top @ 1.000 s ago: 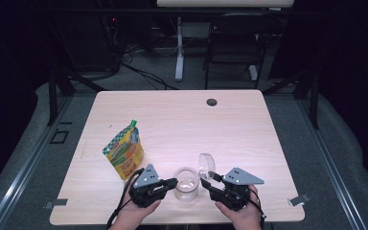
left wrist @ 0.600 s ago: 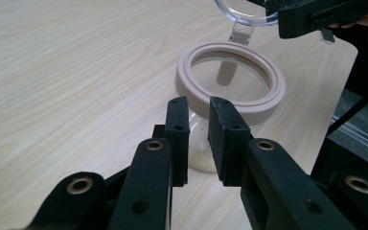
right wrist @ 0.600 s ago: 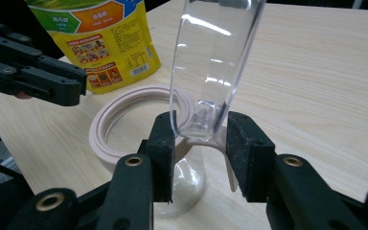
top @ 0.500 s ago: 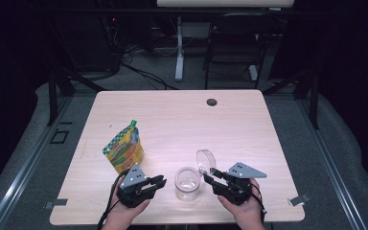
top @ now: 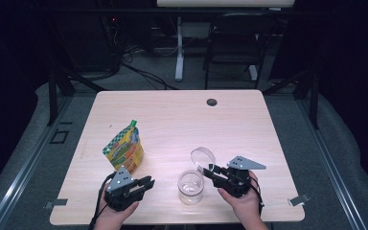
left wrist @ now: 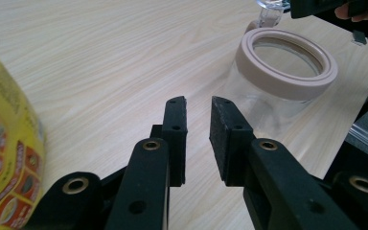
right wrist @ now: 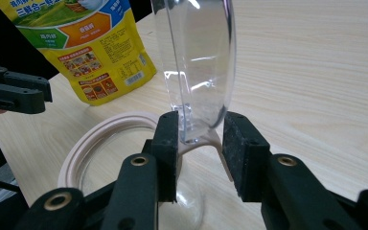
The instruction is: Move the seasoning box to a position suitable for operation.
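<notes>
Wooden table (top: 182, 120) spans the high view, pale grain, small dark grommet hole (top: 212, 102) near its far edge. Yellow snack pouch (top: 123, 149) stands upright on the left half, near side, just far of my left gripper (top: 146, 182); in the left gripper view the pouch (left wrist: 7, 158) sits at the left edge, in the right gripper view its printed face (right wrist: 86, 45) is far left. Clear glass jar (top: 190, 186) stands upright near the table's near edge, between my two grippers, mouth open with a beige ring rim (left wrist: 286, 62); seen in the right gripper view too (right wrist: 105, 143). Jar's clear round lid (top: 202, 156) is swung up on its hinge, standing upright just far and right of the mouth. My right gripper (top: 208, 168) is to the right of the jar, jaws pointing left; right gripper view shows the lid (right wrist: 199, 62) standing between my jaws (right wrist: 200, 143), which have just been closing, left pad against the lid's lower edge, small gap showing at the right pad, so not clamped that I can tell. My left gripper, left of the jar and apart from it, has jaws (left wrist: 197, 129) narrowly parted, just been opening, nothing between them, bare table ahead.
</notes>
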Demonstrator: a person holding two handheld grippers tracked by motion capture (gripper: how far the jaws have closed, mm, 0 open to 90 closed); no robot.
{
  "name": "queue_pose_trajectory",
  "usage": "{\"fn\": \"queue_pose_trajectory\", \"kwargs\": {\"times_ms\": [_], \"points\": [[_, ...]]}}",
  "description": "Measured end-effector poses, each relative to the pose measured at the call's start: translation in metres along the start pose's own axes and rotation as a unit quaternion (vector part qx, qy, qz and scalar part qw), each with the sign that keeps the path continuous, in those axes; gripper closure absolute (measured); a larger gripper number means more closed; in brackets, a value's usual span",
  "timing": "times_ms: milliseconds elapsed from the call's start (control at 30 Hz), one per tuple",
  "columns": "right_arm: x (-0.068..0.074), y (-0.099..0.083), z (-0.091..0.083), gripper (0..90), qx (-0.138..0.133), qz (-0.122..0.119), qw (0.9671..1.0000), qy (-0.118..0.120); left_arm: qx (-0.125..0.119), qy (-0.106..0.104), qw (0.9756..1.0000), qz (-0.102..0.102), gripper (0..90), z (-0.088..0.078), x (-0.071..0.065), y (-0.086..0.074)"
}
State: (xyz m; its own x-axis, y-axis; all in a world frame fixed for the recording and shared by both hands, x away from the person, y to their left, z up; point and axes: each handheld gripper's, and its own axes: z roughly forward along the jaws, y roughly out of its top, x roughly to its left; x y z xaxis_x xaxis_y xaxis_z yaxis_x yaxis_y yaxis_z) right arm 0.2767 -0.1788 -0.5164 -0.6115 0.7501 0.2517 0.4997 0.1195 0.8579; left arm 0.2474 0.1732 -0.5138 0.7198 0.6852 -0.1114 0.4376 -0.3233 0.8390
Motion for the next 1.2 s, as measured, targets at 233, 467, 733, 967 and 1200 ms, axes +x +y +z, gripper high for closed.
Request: {"fn": "queue_pose_trajectory", "kwargs": {"times_ms": [233, 467, 733, 967, 1200], "points": [[-0.001, 0.005, 0.011, 71.0, 0.004, -0.009, 0.9998, 0.016, -0.007, 0.021, 0.9997, -0.010, 75.4, -0.015, 0.007, -0.005], [-0.006, 0.009, 0.018, 73.7, -0.008, -0.003, 0.9994, 0.034, -0.018, 0.044, 0.9986, -0.025, 74.7, -0.031, 0.016, -0.009], [-0.010, 0.010, 0.020, 68.2, -0.010, -0.004, 0.9995, 0.028, -0.020, 0.061, 0.9974, -0.033, 73.1, -0.040, 0.026, -0.011], [-0.014, 0.007, 0.015, 62.9, -0.014, 0.011, 0.9992, 0.035, -0.029, 0.071, 0.9959, -0.048, 70.4, -0.049, 0.035, -0.010], [-0.014, 0.004, 0.009, 58.7, -0.018, 0.007, 0.9991, 0.038, -0.034, 0.080, 0.9941, -0.066, 67.9, -0.059, 0.045, -0.011]]}}
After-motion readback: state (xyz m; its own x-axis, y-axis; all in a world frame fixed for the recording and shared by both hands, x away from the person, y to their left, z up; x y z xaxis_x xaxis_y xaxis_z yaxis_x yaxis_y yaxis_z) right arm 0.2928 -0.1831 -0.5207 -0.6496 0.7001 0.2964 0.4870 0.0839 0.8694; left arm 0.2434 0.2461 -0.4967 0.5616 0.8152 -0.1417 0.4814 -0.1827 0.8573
